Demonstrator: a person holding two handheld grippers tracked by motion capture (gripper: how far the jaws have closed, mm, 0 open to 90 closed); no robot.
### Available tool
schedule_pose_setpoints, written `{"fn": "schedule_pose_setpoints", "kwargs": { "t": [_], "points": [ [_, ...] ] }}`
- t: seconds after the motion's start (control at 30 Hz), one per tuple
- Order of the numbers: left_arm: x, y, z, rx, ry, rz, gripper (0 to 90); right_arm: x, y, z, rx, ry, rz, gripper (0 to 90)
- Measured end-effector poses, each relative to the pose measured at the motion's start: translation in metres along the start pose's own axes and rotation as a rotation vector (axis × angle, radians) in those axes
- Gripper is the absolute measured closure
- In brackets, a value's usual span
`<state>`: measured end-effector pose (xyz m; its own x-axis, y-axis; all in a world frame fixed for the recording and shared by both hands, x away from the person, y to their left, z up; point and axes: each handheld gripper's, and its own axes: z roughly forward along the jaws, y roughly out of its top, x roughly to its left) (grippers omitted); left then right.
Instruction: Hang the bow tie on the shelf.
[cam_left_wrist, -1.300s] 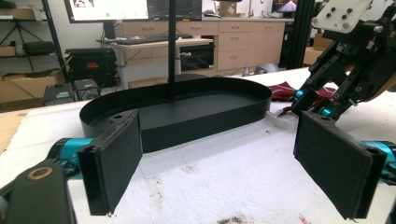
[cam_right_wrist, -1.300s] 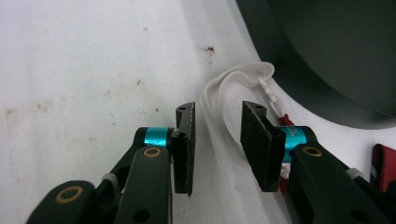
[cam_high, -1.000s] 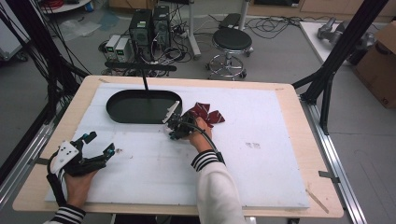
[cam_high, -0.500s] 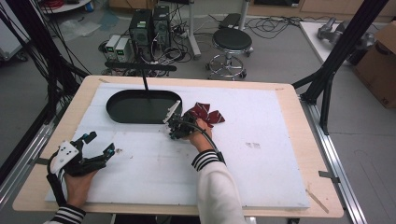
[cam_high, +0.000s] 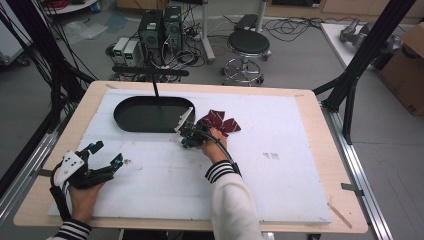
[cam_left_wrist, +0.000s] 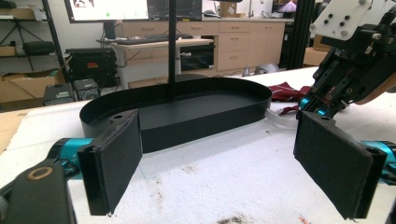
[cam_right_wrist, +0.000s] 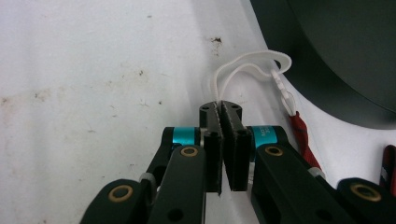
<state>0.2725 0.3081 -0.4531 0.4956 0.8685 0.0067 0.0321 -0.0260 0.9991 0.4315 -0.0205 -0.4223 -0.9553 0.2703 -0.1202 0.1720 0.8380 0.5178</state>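
Bow: dark red bow (cam_high: 220, 122) lies flat on the white sheet (cam_high: 280, 185), toward its far edge, just beside the right end of the tray; a white elastic loop (cam_right_wrist: 247, 65) runs off it toward the tray.
Loop: it lies on the sheet against the tray's wall, one end joined by a small clasp to a red strap; its other end goes in between the right gripper's jaws.
Right gripper (cam_high: 186, 134): jaws have just been closing and now stand pressed together, pinching the loop at their tips; it sits near the far edge, between tray and bow.
Left gripper (cam_high: 102, 157): jaws spread wide, nothing between the pads (cam_left_wrist: 114, 158); it rests near the sheet's front left corner, well apart from the bow, aimed at the tray.
Tray: black oval tray (cam_high: 131, 120), empty, at the far left of the sheet; a thin black post (cam_high: 155, 89) stands at its far rim.
Table: pale wooden top (cam_high: 345, 165) carries the sheet.
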Motion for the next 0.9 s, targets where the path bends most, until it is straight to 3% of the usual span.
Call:
{"fn": "schedule_pose_setpoints", "kwargs": {
  "t": [0.27,0.53,0.9],
  "points": [
    [0.000,0.000,0.000,-0.001,0.001,0.000,15.8,-0.002,0.002,-0.010,-0.101,-0.018,0.017,87.7],
    [0.000,0.000,0.000,-0.001,0.001,0.002,15.8,-0.006,0.001,-0.032,-0.267,-0.051,0.105,87.7],
    [0.000,0.000,0.000,0.001,0.000,0.003,15.8,-0.009,-0.003,-0.069,-0.520,-0.177,0.207,88.0]
  ]
}}
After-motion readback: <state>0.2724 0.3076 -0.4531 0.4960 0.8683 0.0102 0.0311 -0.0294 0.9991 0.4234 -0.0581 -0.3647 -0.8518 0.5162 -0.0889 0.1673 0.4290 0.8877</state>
